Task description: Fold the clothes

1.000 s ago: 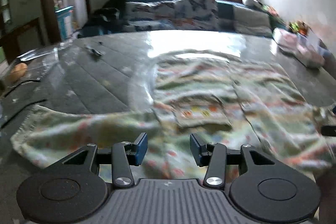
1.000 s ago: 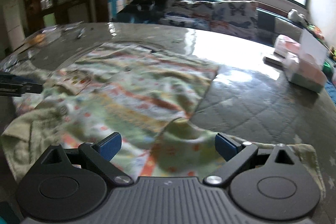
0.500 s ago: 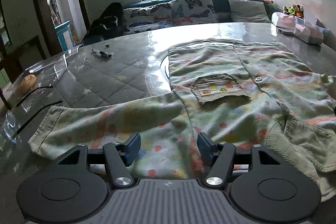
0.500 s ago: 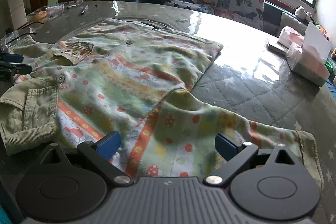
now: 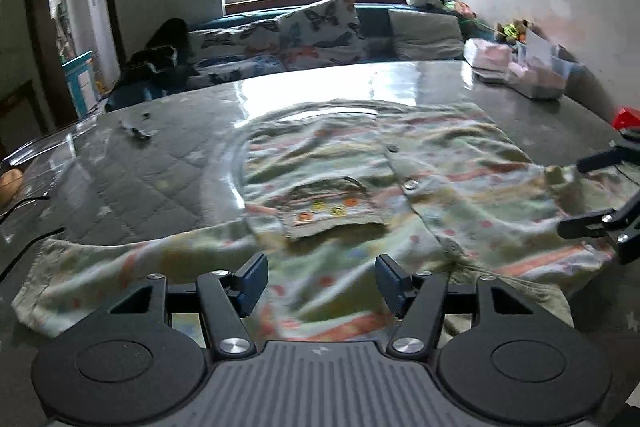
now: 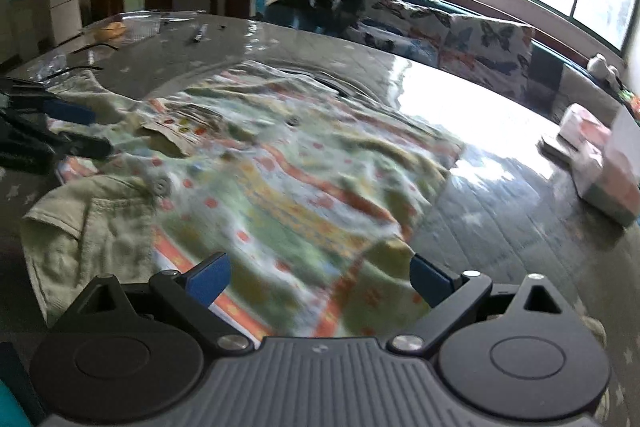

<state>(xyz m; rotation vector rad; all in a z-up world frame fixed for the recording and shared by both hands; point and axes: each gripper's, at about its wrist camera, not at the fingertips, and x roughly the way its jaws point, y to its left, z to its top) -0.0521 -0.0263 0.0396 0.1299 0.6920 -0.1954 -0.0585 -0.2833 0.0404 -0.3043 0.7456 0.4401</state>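
A short-sleeved shirt (image 5: pixel 360 195) with a green, orange and white print lies spread face up on the table, buttons and chest pocket (image 5: pixel 332 207) showing. It also shows in the right wrist view (image 6: pixel 288 179). My left gripper (image 5: pixel 318 281) is open and empty, just above the shirt near its left sleeve (image 5: pixel 100 267). My right gripper (image 6: pixel 320 279) is open wide and empty over the shirt's other side. The right gripper also shows at the right edge of the left wrist view (image 5: pixel 600 191); the left gripper shows in the right wrist view (image 6: pixel 64 127).
The round table (image 5: pixel 160 163) has a grey quilted cover under clear plastic. Tissue boxes (image 6: pixel 600 171) stand at its right side. A clear plastic tray (image 6: pixel 136 23) and a small dark item (image 5: pixel 136 133) lie at the far left. A sofa with cushions (image 5: pixel 312 31) stands behind.
My left gripper has opened wider. Both views have shifted and blurred as the grippers moved over the shirt. The shirt lies as before.
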